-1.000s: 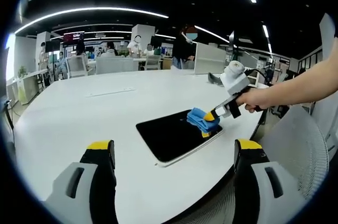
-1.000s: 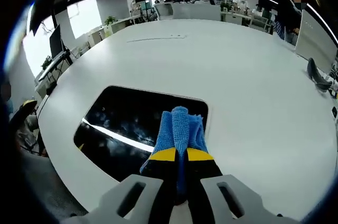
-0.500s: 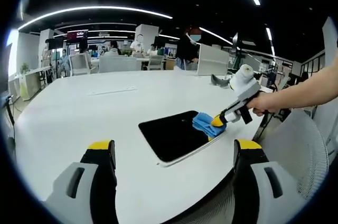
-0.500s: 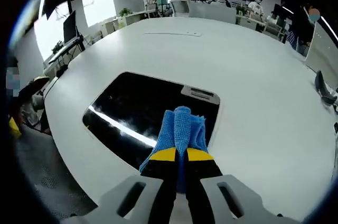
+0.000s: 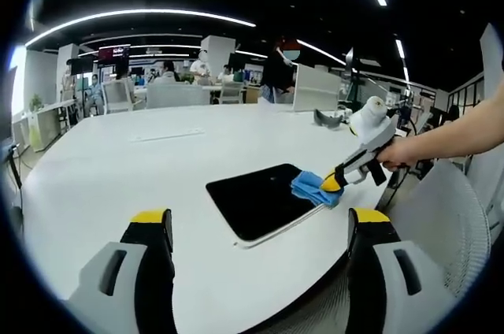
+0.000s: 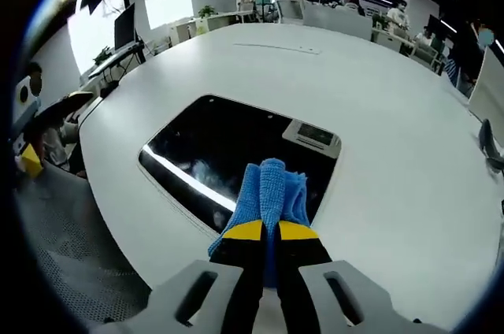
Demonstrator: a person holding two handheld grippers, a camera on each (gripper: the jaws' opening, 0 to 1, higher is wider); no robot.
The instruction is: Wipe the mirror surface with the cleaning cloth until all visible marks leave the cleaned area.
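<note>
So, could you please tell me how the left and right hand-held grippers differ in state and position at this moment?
The left hand-held gripper stands open with nothing between its jaws, while the right hand-held gripper is shut on the blue cleaning cloth. The left one hangs back near the table edge, away from the mirror; the right one has the cloth at the mirror's edge. Both have yellow-tipped black jaws.

Right gripper (image 6: 264, 228) clamped, held in a hand (image 5: 402, 153); left gripper (image 5: 260, 228) jaws spread.
</note>
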